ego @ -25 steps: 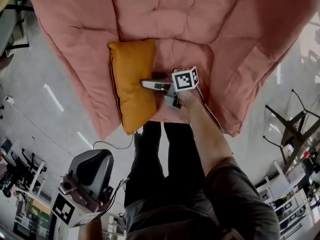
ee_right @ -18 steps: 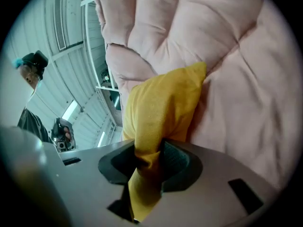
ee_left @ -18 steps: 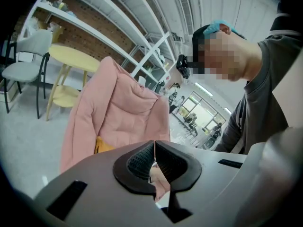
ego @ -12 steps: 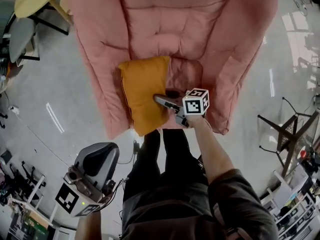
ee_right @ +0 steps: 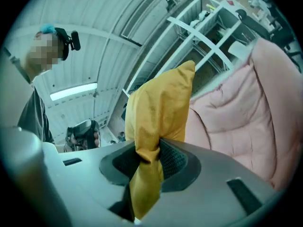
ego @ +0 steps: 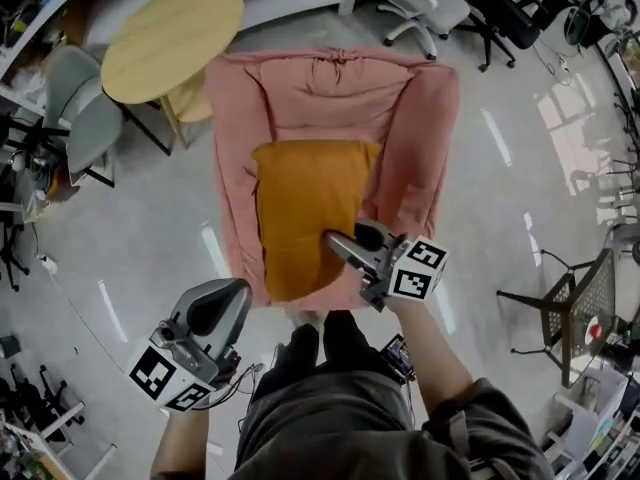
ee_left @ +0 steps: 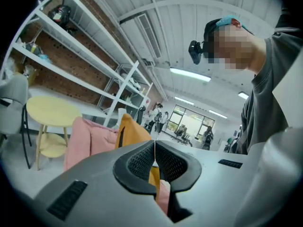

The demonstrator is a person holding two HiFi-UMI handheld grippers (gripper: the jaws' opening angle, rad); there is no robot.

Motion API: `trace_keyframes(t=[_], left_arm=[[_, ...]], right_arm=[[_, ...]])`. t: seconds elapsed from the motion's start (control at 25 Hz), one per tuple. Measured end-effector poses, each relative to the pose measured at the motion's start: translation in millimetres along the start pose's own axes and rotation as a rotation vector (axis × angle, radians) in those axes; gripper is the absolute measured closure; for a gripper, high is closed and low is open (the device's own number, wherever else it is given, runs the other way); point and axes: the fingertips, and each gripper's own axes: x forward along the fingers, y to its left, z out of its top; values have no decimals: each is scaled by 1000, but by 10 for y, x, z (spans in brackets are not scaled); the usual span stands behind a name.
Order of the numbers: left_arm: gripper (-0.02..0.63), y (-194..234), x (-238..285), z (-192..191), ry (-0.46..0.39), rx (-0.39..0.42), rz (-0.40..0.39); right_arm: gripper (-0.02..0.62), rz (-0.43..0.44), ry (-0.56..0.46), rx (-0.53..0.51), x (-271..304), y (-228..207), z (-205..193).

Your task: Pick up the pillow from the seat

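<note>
A round pale-wood table point(ego: 172, 40) is seen on the grey floor point(ego: 130, 238), with two grey chairs point(ego: 95, 128) set just beside it. A white office chair point(ego: 425, 3) and a black office chair point(ego: 510, 13) are placed farther back. White shelving point(ee_left: 80, 65) is lined along a brick wall point(ee_left: 47, 84).

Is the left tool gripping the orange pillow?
No, the left tool is shut on nothing, and the pillow shows beyond it.
</note>
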Motion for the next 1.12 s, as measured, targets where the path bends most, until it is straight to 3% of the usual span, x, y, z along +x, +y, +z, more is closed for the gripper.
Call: trace_keyframes(t=[0.24, 0.44, 0.72, 1.12], left_arm=[[597, -388, -245, 657, -118, 94, -8], [597, -606, -524, 1019, -199, 155, -17], [597, -663, -808, 1347, -263, 196, -6], [597, -630, -824, 1436, -278, 201, -17]], right_arm=[[483, 64, -180, -159, -292, 1106, 1152], [486, 89, -291, -255, -467, 1860, 1644], [486, 89, -328, -360, -500, 2443, 1871], [486, 81, -351, -384, -503, 2601, 1960]])
